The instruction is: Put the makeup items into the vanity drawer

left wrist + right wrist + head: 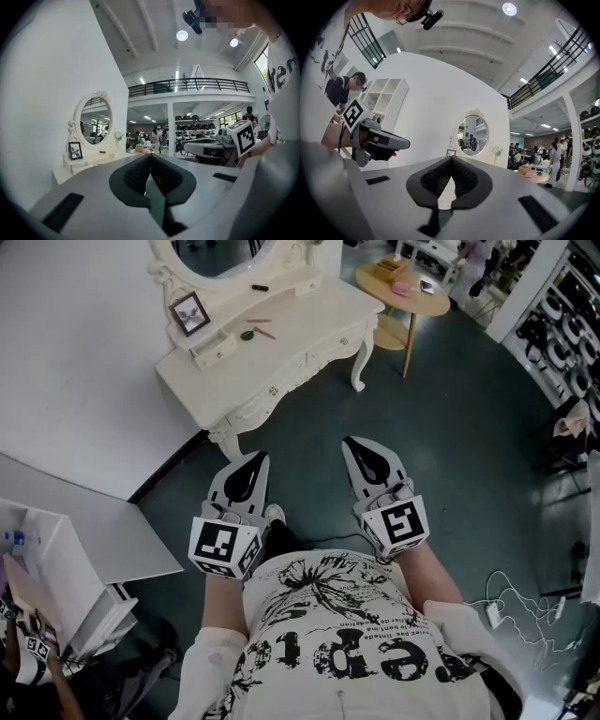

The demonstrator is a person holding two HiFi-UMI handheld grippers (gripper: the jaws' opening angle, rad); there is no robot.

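left tongs (255, 461) and right tongs (355, 443): both shut tip to tip, nothing held, level at the waist, aimed toward the vanity (309, 307). vanity well apart, ahead and to the left. makeup lies on its surface below the mirror (220, 254): green piece (247, 334), slim pencil (264, 332) just beside it, dark tube (260, 287) further back. drawer (323, 346) looks closed. judgement: step close, pull the drawer first, part the tongs only on approach. pencil's long axis runs roughly along the front edge; which end leads is too small to tell. grip across it.
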